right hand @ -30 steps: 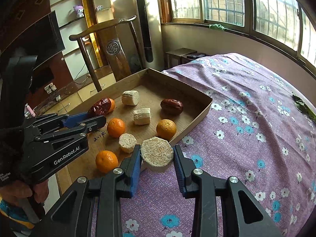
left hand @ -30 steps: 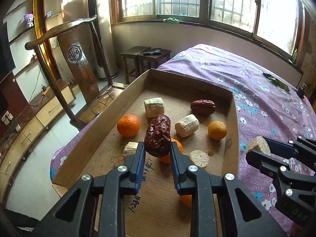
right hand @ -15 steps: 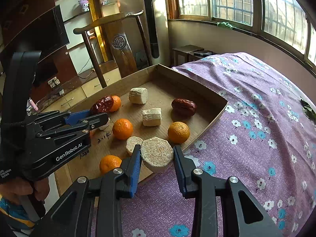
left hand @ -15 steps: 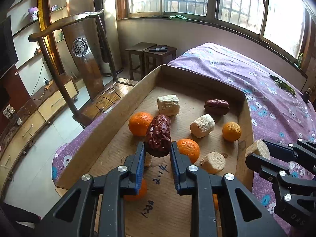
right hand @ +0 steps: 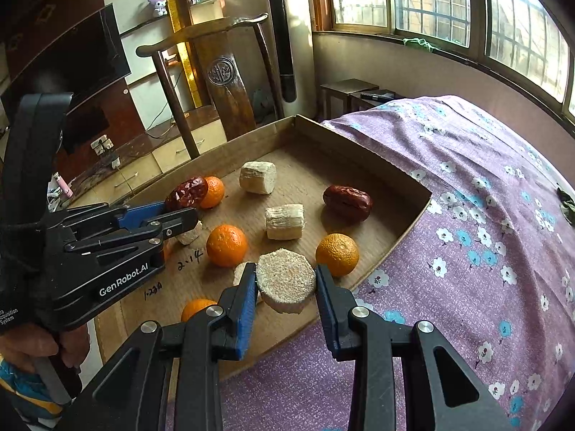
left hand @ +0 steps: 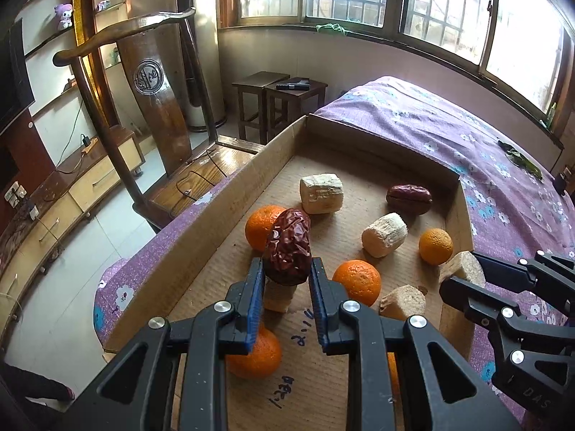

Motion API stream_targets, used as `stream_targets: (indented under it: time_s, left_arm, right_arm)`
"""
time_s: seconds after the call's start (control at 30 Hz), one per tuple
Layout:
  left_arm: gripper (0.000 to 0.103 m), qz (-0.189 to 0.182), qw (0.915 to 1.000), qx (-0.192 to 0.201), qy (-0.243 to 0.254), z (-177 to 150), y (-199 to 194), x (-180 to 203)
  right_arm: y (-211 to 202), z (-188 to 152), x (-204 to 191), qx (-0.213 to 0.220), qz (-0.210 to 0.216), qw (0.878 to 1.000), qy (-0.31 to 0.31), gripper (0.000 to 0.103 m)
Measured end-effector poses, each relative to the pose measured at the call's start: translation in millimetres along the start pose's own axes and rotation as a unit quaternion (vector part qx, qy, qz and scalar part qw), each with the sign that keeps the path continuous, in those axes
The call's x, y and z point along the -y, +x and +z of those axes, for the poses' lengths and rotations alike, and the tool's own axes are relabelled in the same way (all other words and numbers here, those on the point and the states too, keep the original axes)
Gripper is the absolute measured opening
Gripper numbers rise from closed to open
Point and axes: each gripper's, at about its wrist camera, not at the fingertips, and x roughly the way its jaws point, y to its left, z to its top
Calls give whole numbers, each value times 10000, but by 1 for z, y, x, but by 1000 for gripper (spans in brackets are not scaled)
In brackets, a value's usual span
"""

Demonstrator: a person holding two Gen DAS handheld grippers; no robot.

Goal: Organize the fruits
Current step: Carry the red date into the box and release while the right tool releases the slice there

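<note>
My left gripper (left hand: 285, 278) is shut on a wrinkled red date (left hand: 289, 246), held above the cardboard tray (left hand: 363, 388); the right wrist view shows the same held date (right hand: 187, 192). My right gripper (right hand: 285, 287) is shut on a pale sugarcane chunk (right hand: 285, 276), hanging over the tray's right rim (right hand: 391, 248). On the tray floor lie several oranges (left hand: 357, 282), a second red date (left hand: 409, 198) and more sugarcane chunks (left hand: 384, 234). In the left wrist view the right gripper (left hand: 463, 276) shows at right with its chunk (left hand: 460, 269).
The tray rests on a bed with a purple flowered cover (right hand: 485, 251). Left of the bed stand a wooden chair (left hand: 158, 107) and dark stools (left hand: 284, 100). A hand (right hand: 32, 344) grips the left tool's handle. Windows run along the far wall.
Both grippers have shifted a little over the tray with their loads; the tray contents now sit more to the right and closer in the left wrist view. Grips are unchanged.
</note>
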Motion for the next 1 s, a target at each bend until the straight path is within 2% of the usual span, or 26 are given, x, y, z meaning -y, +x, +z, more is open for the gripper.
stream_targets:
  time_s: [0.37, 0.63, 0.67, 0.7, 0.77, 0.93, 1.0]
  left_arm:
    - [24, 73, 9999, -102, 93, 11, 14, 8]
    - [24, 108, 9996, -211, 133, 11, 16, 8]
    - [30, 127, 9996, -231, 135, 11, 16, 8]
    - [44, 132, 9995, -256, 132, 11, 17, 8]
    - [56, 174, 9995, -213, 127, 10, 15, 7]
    - [61, 210, 9996, -166, 70, 7, 12, 6]
    - [69, 203, 9997, -115, 46, 6, 9, 6]
  right_arm:
    - [32, 9, -1, -205, 9, 9998, -64, 35]
    - [33, 9, 2, -187, 64, 9998, 69, 38]
    - [31, 8, 2, -178, 49, 9998, 87, 39]
    - [30, 7, 2, -171, 58, 9998, 108, 40]
    - [25, 5, 3, -133, 86, 9998, 139, 42]
    - [14, 1, 2, -45, 53, 9998, 169, 42]
    - [8, -1, 2, 18, 42, 9998, 182, 43]
